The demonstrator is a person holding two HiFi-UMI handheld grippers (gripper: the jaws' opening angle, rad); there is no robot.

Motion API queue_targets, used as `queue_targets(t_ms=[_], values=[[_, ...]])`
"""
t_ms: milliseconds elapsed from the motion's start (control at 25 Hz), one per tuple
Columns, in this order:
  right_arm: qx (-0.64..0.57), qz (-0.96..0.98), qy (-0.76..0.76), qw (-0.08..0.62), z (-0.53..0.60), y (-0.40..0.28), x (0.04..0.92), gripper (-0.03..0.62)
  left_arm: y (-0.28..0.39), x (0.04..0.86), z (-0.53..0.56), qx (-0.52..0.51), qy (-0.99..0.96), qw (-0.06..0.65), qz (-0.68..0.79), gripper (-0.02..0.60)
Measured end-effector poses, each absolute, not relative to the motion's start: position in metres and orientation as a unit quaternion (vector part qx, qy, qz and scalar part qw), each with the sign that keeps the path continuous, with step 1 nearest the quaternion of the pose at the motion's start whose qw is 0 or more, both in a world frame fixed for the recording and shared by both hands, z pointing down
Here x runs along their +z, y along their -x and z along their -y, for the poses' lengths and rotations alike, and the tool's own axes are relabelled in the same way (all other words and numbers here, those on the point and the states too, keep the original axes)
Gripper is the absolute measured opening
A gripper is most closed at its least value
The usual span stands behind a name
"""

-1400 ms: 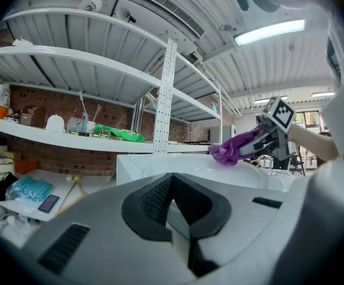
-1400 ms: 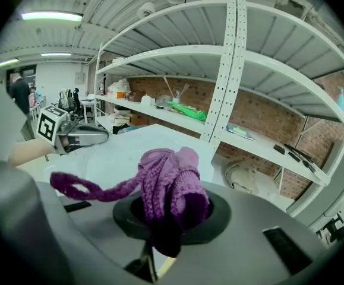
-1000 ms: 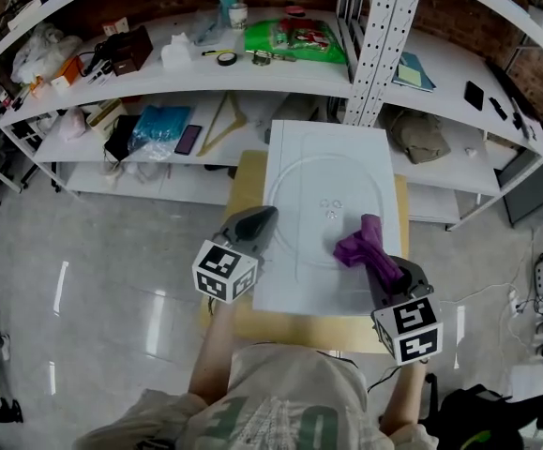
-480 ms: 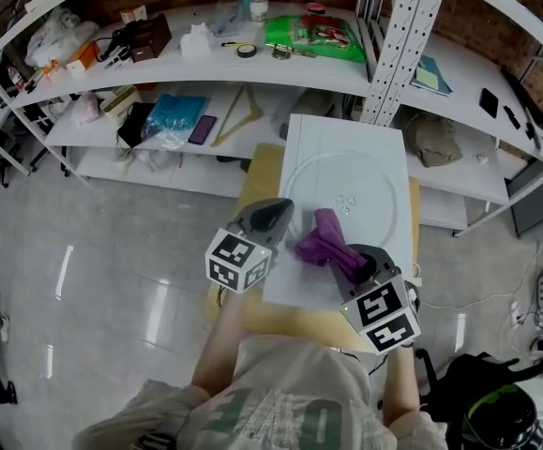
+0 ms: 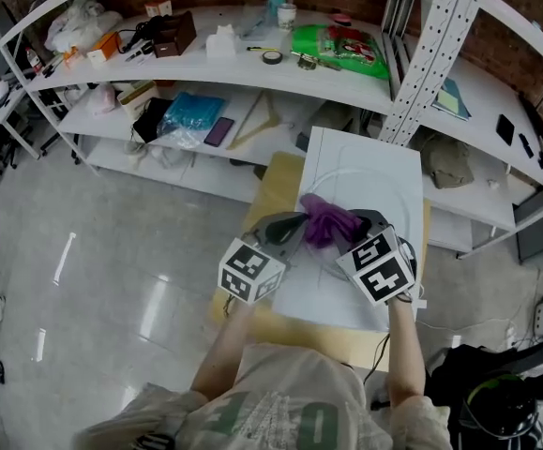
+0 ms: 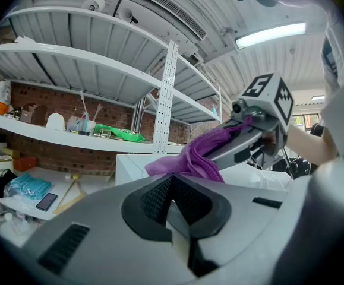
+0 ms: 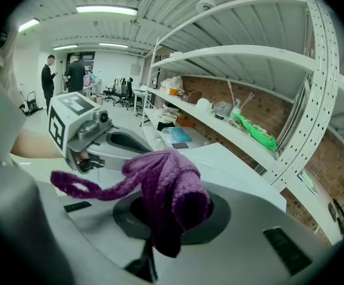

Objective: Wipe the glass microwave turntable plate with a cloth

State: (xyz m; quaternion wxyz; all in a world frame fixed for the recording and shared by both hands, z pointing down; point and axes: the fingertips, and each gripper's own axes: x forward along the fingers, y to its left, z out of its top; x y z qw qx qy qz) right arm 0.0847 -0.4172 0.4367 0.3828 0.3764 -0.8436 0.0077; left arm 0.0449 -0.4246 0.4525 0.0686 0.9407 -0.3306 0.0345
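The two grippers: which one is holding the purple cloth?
The right gripper, on the person's right: the purple cloth is pinched between its jaws. The left gripper has its jaws shut on nothing.

left tongs [image 5: 288, 223] closed, right tongs [image 5: 363, 221] pinching cloth [image 5: 328, 219], tips near.

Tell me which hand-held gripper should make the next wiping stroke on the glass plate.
Right. The right hand-held gripper is shut on the purple cloth, already over the glass plate. The left hand-held gripper is shut with nothing between its jaws, so it would probably need a handover first.
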Motion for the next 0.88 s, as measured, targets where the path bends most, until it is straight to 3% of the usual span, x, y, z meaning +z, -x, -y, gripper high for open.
queue_targets(t_ms=[320, 520, 880], values=[[0.000, 0.837, -0.398, 0.375, 0.441, -0.086, 0.432, 0.051, -0.045, 0.451, 0.425, 0.035, -0.941, 0.068, 0.331, 0.002], [0.016, 0.828, -0.465, 0.312, 0.475, -0.105, 0.408, 0.051, -0.044, 0.451, 0.426, 0.034, -0.940, 0.065, 0.334, 0.002], [0.001, 0.815, -0.444, 0.372, 0.473, -0.093, 0.433, 0.051, -0.045, 0.452, 0.426, 0.040, -0.939, 0.063, 0.335, 0.002]])
